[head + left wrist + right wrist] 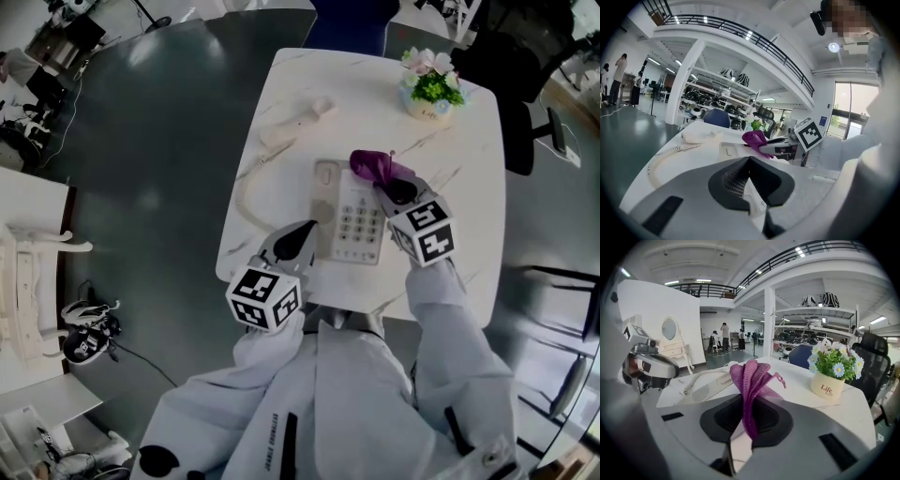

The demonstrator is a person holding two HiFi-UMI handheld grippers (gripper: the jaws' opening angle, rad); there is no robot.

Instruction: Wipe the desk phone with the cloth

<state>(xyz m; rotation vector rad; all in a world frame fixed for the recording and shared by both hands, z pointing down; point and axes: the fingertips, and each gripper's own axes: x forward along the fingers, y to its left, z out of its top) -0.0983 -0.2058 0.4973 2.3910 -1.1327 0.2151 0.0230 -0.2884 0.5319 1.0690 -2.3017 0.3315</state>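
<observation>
Two grippers, both shut: the right gripper (392,184) is clamped on the purple mesh cloth (373,166), bunched at 1 o'clock of the desk phone (361,223); the left gripper (307,228) is closed on nothing at its 8 o'clock. The cloth's probably soft and floppy, so it's best pinched mid-bunch.

- My head camera looks steeply down from above. It takes in the whole worktop (469,187).
- The camera on my left hand-held gripper (296,240) sits low and close over the worktop, facing across it toward my right hand-held gripper (392,184).
- The right one's camera faces the far edge and the flower pot (828,385).
- All three views share the cloth (749,380) and the handset (705,387).
</observation>
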